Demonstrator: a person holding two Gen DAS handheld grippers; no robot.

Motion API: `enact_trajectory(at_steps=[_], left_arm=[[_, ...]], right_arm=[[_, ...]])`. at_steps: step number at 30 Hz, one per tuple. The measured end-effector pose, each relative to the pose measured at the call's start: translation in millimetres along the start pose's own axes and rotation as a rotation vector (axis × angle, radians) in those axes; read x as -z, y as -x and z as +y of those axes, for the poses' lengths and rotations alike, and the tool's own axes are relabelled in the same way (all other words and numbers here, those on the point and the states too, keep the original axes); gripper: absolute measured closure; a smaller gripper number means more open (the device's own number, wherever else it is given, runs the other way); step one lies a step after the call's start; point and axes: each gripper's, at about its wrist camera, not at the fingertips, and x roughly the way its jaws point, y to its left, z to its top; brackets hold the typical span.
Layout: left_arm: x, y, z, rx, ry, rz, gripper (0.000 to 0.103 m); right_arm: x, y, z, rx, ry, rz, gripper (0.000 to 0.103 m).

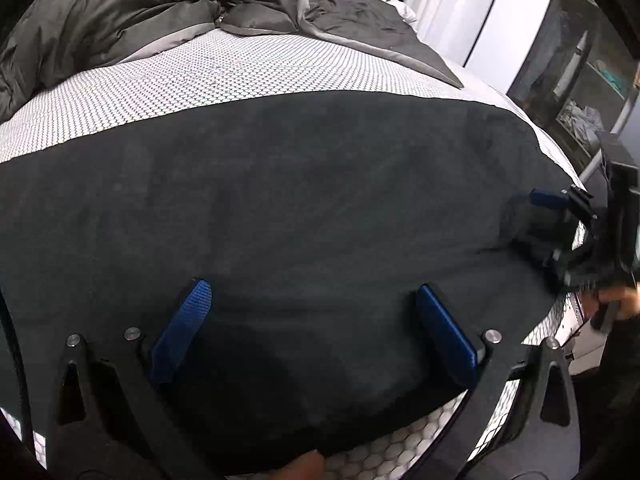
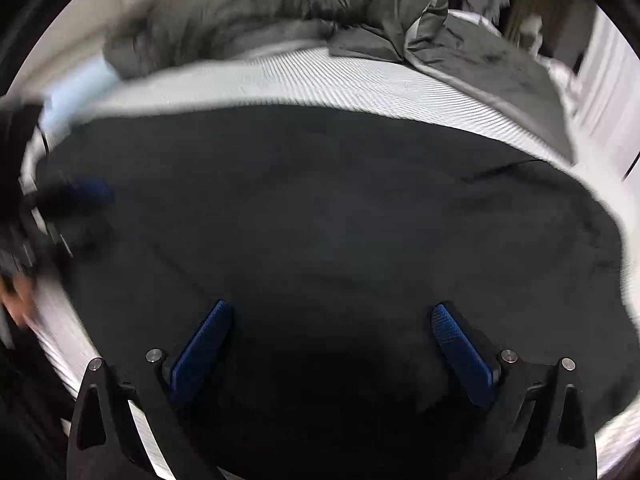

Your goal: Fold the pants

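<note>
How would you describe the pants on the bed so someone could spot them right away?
Start from the bed's white honeycomb-patterned mattress cover. The pants are the broad, flat, dark fabric spread across its near part, in front of the crumpled grey duvet. Unlike the puffy, shiny grey duvet, they lie smooth, matte and almost black.

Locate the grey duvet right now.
The grey duvet is bunched along the far side of the bed in both wrist views, beyond the patterned white mattress and the dark pants.
</note>
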Motion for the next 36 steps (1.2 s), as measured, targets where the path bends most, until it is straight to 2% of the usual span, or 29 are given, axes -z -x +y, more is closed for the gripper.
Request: enact_trajectory(at_steps=[2, 3, 4, 5, 6, 7, 10, 13, 15, 18, 19, 20, 22, 23, 25, 26, 28, 29, 31, 34, 36], left_arm=[[-5, -3, 8, -0.013, 0.003, -0.002, 0.001], [-7, -6, 14, -0.014, 0.013, -0.002, 0.001], [-6, -6, 16, -0.01, 0.018, -0.002, 0.001], [-7, -7, 18, -0.013, 0.019, -0.002, 0.001], [-7, -7, 20, -0.021, 0.016, -0.001, 0.001], [-7, -8, 17, -0.032, 0.011, 0.001, 0.001], [-10, -8, 12, -0.046, 0.012, -0.005, 0.001], [-23, -4, 3, -0.011, 0.011, -0.031, 0.001], [-35, -6, -8, 0.026, -0.001, -0.044, 0.001], [-49, -28, -28, 0.111, -0.044, 0.007, 0.001], [-50, -36, -31, 0.108, -0.041, 0.031, 0.001], [-51, -47, -34, 0.087, -0.046, 0.067, 0.001], [-50, -58, -35, 0.03, -0.074, 0.095, 0.001], [-49, -58, -36, 0.018, -0.084, 0.094, 0.001], [-46, -55, -34, 0.0, -0.104, 0.09, 0.001], [-44, -55, -33, -0.007, -0.106, 0.086, 0.001], [-41, -54, -30, -0.007, -0.107, 0.074, 0.001], [-41, -55, -31, -0.014, -0.109, 0.072, 0.001], [-41, -56, -34, -0.033, -0.12, 0.07, 0.001], [-42, -58, -36, -0.046, -0.125, 0.072, 0.001], [-43, -59, -35, -0.044, -0.122, 0.071, 0.001]], right_arm=[[23, 11, -45, 0.056, -0.087, 0.007, 0.002], [32, 17, -70, 0.112, -0.152, 0.008, 0.004], [40, 22, -89, 0.131, -0.191, 0.001, 0.012], [46, 27, -105, 0.097, -0.231, -0.007, 0.029], [50, 29, -117, 0.073, -0.275, -0.01, 0.039], [48, 29, -117, 0.079, -0.276, -0.008, 0.039], [40, 28, -94, 0.173, -0.197, -0.006, 0.038], [18, 41, -72, 0.057, -0.197, -0.105, 0.037], [0, 38, -56, 0.0, -0.178, -0.139, 0.034], [-25, 8, -22, -0.124, -0.12, -0.106, 0.034], [-27, -1, -8, -0.146, -0.082, -0.078, 0.036], [-29, -10, 5, -0.149, -0.038, -0.05, 0.041], [-27, -21, 18, -0.092, 0.033, -0.005, 0.045], [-27, -21, 13, -0.068, 0.031, -0.007, 0.045], [-19, -17, -15, 0.041, -0.026, 0.004, 0.045], [-15, -17, -32, 0.111, -0.061, 0.008, 0.045], [-3, -15, -72, 0.337, -0.124, 0.03, 0.046], [2, -11, -89, 0.348, -0.18, 0.025, 0.055], [6, 0, -109, 0.236, -0.28, 0.003, 0.058], [4, 23, -103, 0.24, -0.245, -0.052, 0.056], [11, 20, -97, 0.214, -0.193, -0.002, 0.054]])
